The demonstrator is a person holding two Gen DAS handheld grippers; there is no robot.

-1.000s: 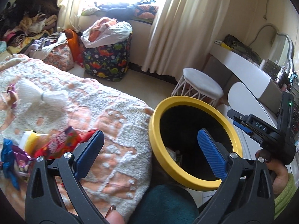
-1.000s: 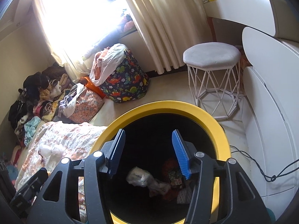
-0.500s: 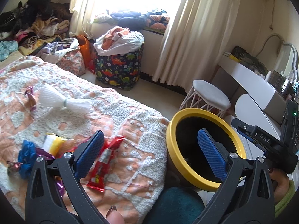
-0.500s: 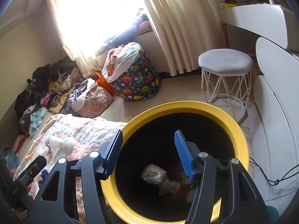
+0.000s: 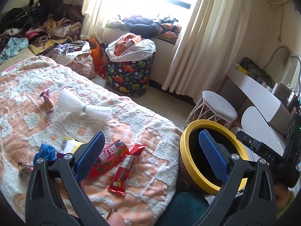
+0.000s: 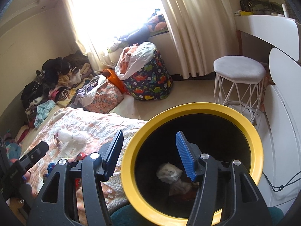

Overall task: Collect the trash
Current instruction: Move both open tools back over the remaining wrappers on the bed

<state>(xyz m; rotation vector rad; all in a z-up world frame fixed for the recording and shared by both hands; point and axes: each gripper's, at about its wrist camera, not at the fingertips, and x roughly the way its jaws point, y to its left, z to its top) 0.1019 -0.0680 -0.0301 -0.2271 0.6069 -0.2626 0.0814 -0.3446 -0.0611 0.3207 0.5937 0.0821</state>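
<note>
Over the preceding second the left gripper [image 5: 150,150] swung away from the yellow-rimmed bin [image 5: 185,150] toward the bed [image 5: 131,113], its fingers [image 5: 90,156] spread apart and empty, bringing the red candy wrappers [image 5: 124,167] into full view between them. The right gripper [image 6: 148,154], fingers apart and empty, drifted leftward off the bin [image 6: 207,107], where crumpled trash [image 6: 169,173] lay inside. Judged from this, one deposit was finished and the left gripper was lining up for the next wrapper.

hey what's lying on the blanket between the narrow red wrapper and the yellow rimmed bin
Nothing: in the left wrist view, only bare blanket runs from the narrow red wrapper to the yellow-rimmed bin beside the bed edge.
</note>
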